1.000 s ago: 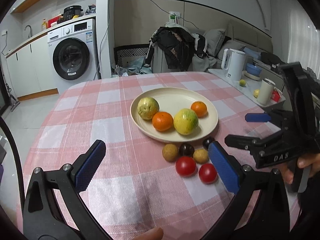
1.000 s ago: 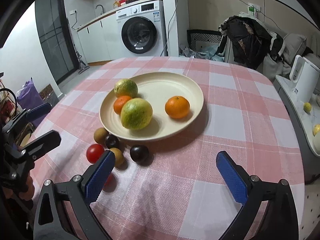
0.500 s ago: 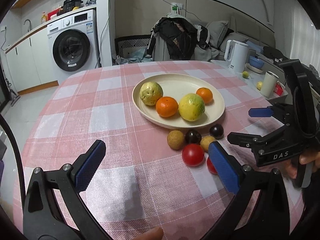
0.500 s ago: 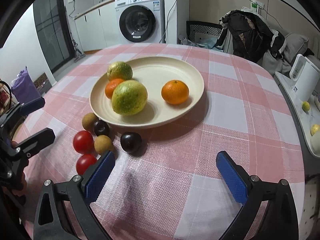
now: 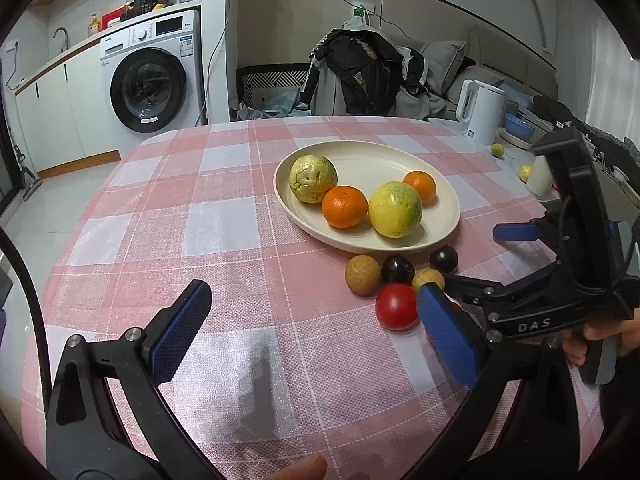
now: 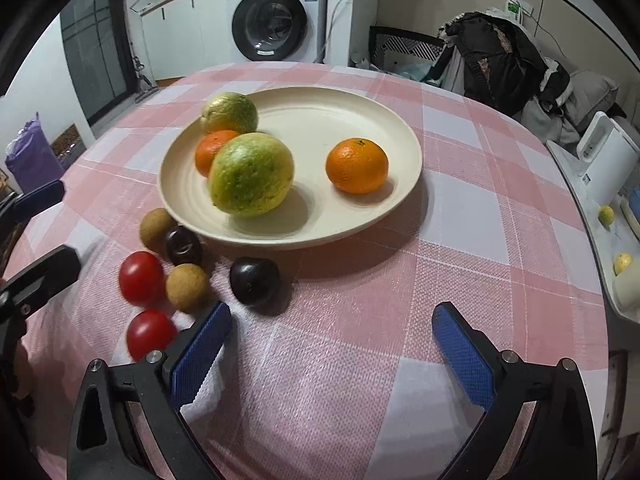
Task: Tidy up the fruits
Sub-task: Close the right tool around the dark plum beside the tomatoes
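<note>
In the left wrist view the left gripper's blue finger (image 5: 448,336) covers the second red tomato and part of one brown longan (image 5: 430,278). In the right wrist view the big green-yellow fruit (image 6: 252,174) hides half of one orange (image 6: 212,150), and the left gripper (image 6: 38,236) is cut off by the picture's edge.

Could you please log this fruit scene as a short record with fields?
surface: pink checked tablecloth
plate: two oranges, two large yellow-green fruits
off plate, near rim: two red tomatoes, two brown round fruits, two dark plums
nearest the right hand-held gripper: dark plum
left hand-held gripper: open, empty
right hand-held gripper: open, empty
</note>
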The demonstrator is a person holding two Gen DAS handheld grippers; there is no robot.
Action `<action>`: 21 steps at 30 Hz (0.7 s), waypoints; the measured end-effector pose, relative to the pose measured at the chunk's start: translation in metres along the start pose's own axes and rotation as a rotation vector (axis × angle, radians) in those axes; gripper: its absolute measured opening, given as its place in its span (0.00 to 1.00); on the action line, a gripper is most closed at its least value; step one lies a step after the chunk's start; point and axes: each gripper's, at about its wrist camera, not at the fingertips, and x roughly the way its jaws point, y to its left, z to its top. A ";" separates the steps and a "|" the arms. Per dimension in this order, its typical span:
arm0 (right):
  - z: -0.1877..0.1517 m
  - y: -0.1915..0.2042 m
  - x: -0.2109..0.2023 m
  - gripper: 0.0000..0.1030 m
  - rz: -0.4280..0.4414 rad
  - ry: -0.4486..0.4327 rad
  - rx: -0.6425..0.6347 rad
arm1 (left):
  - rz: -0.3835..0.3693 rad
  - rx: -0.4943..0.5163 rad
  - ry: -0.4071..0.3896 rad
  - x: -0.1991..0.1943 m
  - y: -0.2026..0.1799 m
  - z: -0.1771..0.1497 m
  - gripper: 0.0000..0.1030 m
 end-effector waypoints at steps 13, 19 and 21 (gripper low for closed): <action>0.007 -0.002 0.007 0.99 0.015 -0.002 0.032 | 0.000 0.002 0.004 0.001 -0.001 0.000 0.99; 0.010 0.006 0.003 0.85 0.039 -0.020 -0.004 | -0.002 0.000 0.003 0.001 -0.001 0.000 0.99; 0.009 0.010 0.001 0.75 0.050 -0.026 -0.017 | -0.005 0.002 0.004 0.002 -0.001 0.000 0.99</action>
